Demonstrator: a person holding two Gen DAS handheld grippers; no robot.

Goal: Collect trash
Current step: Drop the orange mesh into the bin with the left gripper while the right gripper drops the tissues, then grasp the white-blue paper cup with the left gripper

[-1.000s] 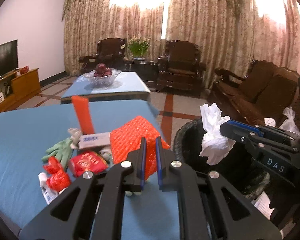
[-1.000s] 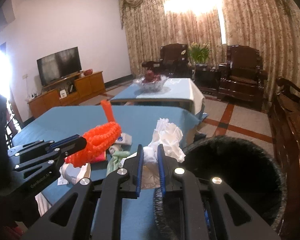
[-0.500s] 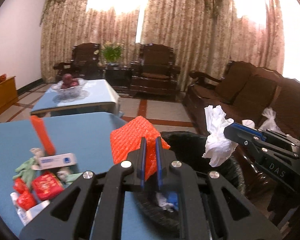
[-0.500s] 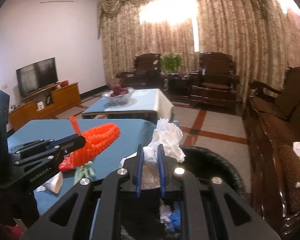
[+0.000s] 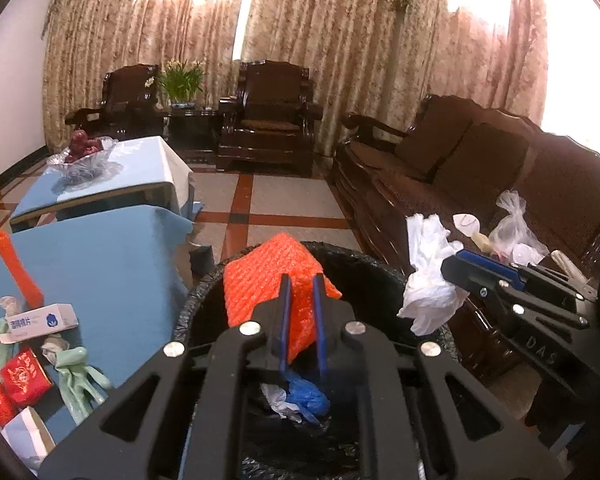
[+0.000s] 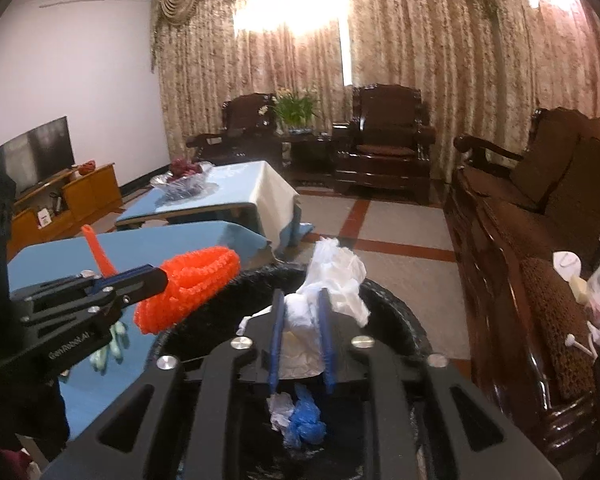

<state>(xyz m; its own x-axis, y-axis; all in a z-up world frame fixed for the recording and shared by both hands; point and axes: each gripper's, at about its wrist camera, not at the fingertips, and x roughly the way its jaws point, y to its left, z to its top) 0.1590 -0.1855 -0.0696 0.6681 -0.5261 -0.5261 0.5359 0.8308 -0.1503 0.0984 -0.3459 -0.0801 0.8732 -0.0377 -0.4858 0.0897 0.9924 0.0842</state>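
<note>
My left gripper is shut on an orange foam net wrapper and holds it over the black-lined trash bin. My right gripper is shut on a crumpled white tissue, also above the bin. Each gripper shows in the other view: the right one with the tissue, the left one with the orange wrapper. Blue and white trash lies in the bin.
The blue table at left carries more trash: a white box, green gloves, red packets and an orange stick. A dark sofa with plastic bags stands right. A second table with a fruit bowl stands behind.
Both grippers have swung right from above the table to above the bin, each still holding its item. The bin's inside has come into view.
</note>
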